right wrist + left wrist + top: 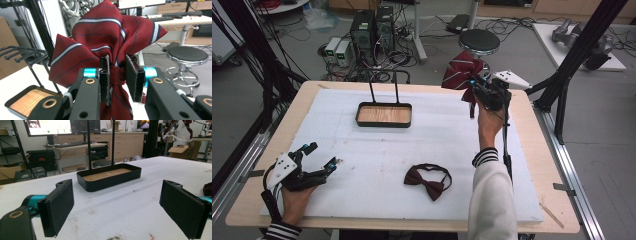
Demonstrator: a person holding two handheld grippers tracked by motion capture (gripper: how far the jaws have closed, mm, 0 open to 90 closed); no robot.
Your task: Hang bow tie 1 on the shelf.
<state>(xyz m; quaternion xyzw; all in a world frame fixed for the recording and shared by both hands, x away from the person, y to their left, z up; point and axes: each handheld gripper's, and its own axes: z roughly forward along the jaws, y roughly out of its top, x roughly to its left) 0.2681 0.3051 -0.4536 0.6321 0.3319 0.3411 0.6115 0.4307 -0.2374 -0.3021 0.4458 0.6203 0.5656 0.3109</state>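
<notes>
Right gripper (484,89) held up above the far right part of the white foam-covered table (377,160), in the person's right hand (490,122), striped cuff at the wrist. Its jaws are closed on the centre knot of a dark red bow tie with white and navy stripes (105,47); the right gripper view shows both black pads pressed against the knot, wings spread above them, a tail of cloth hanging down between the gripper (117,77) arms. This tie is clear of the table surface.

Left gripper (319,157) low at the near left corner, resting on or just above the foam; cannot tell which. Jaws spread wide, nothing between them. In the left gripper view the pads (58,207) stand well apart with bare foam between.

Black rectangular tray with a wooden floor and tall wire handle (384,115) sits far centre, nothing in it.

Plain dark maroon bow tie with a looped neck strap (428,179) lies flat near centre front, apart from both grippers.
</notes>
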